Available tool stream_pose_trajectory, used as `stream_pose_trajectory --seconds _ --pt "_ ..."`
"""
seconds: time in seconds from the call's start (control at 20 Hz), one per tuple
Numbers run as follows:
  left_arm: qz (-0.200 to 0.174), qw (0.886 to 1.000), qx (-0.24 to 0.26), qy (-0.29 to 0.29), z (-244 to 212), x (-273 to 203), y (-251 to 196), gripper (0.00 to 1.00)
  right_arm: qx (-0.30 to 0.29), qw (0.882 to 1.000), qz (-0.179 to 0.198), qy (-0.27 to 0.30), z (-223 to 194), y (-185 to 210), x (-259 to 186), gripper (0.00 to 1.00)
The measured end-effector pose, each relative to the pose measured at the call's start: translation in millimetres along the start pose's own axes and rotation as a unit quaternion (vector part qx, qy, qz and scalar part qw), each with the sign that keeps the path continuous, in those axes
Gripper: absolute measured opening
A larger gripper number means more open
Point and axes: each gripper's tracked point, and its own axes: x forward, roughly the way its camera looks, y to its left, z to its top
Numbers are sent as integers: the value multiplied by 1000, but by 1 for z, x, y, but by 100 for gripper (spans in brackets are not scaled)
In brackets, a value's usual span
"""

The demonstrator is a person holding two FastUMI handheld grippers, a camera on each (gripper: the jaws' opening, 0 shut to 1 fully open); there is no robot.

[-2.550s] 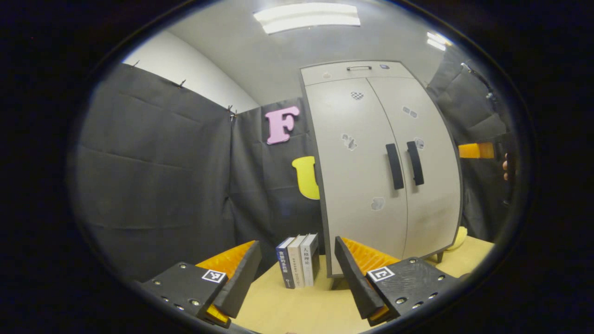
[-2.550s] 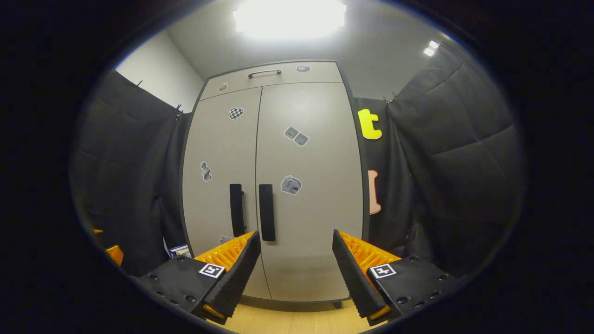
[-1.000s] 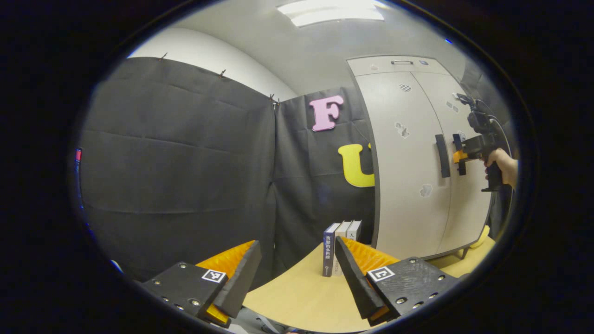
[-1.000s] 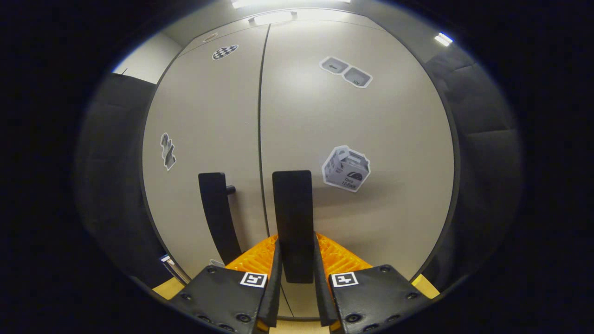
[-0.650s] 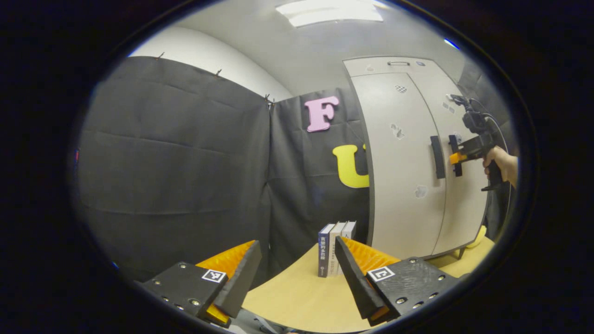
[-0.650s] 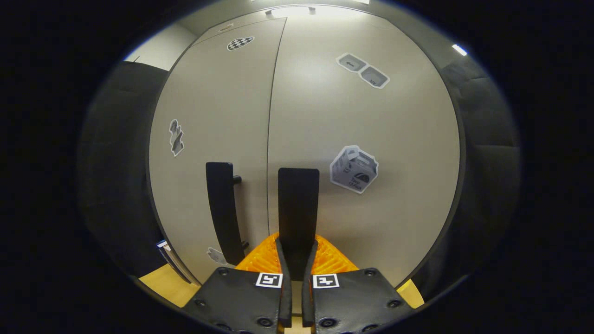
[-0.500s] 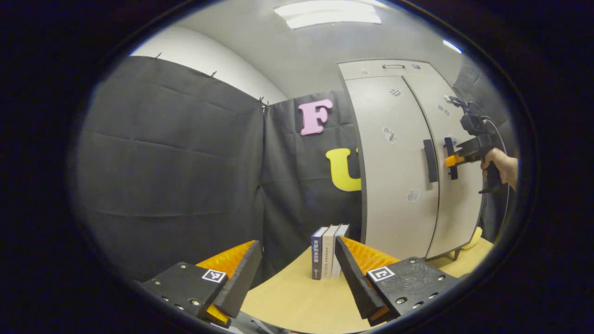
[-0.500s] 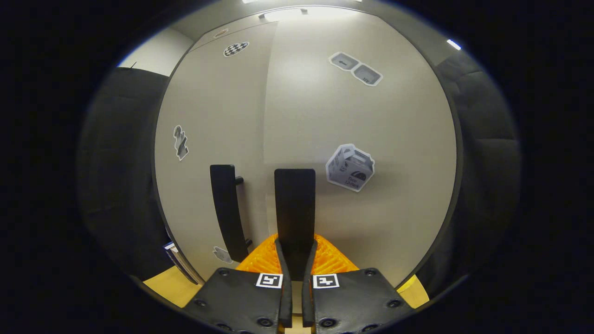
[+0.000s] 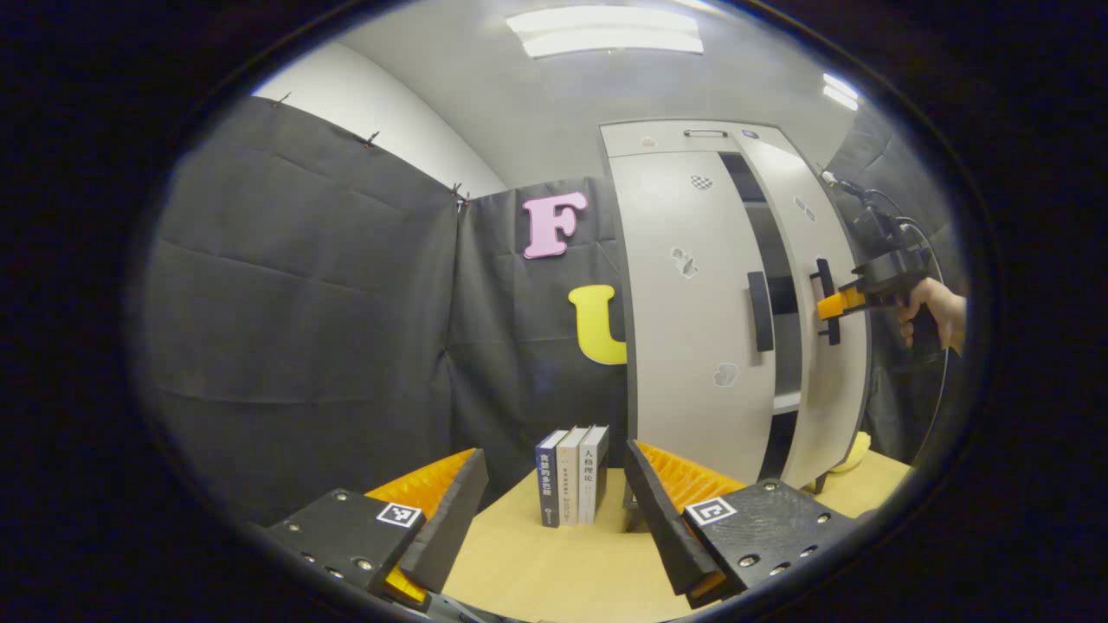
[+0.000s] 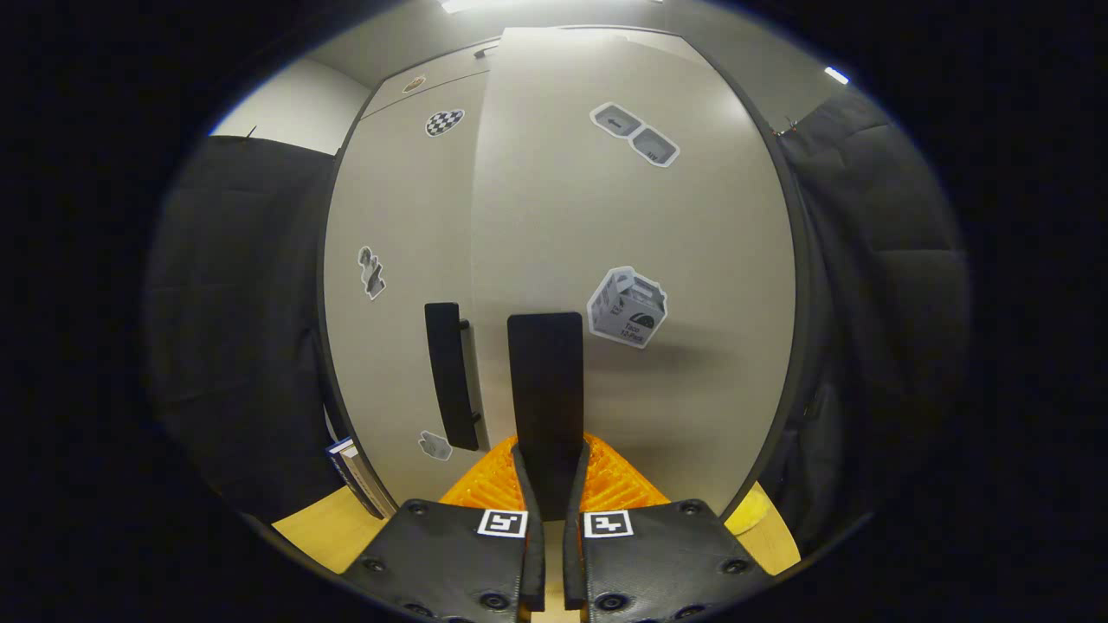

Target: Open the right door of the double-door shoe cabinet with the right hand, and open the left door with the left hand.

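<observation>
The right gripper [image 10: 547, 484] is clamped narrow, both fingers pressing on the flat black vertical handle of the right door [image 10: 545, 389], which rises straight between them in the right gripper view. That pale grey right door [image 10: 640, 225] of the tall double-door shoe cabinet [image 9: 658, 138] stands partly swung out; in the left gripper view a dark gap with a pale shelf edge [image 9: 786, 401] shows between it and the pale grey left door [image 9: 692, 346]. There, too, the right gripper [image 9: 833, 303] shows at the handle, held by a hand [image 9: 930, 307].

The left door lies flush with the cabinet front, its own black vertical handle [image 9: 760, 311] untouched. Grey stickers dot both doors.

The left gripper [image 9: 554, 502] stands wide open with nothing between its fingers, well apart from the cabinet, above a light wooden table [image 9: 554, 571]. Three upright books [image 9: 573, 474] stand on the table just beside the cabinet's left side. A yellow object [image 9: 853, 452] lies by the cabinet's base, too little of it visible to tell what it is.
</observation>
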Motion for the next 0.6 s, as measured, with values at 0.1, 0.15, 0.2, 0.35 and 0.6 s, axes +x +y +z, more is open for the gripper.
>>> stream_pose_trajectory --seconds 0.1,0.15,0.2,0.35,0.6 --pt "-11 1000 -3 -2 2 0 -8 94 -1 1000 2 3 -1 -5 -13 9" --pt "-17 1000 -3 -3 2 1 -13 94 -2 1000 2 3 -2 -7 -18 9" --pt "-23 1000 -1 -3 2 2 -18 94 -3 1000 2 3 -2 -10 -22 10" --pt "-39 999 4 -3 2 4 -32 94 1 1000 7 5 -4 -19 -39 8" --pt "-53 999 6 -1 2 8 -47 94 41 999 30 7 -6 -38 -66 9"
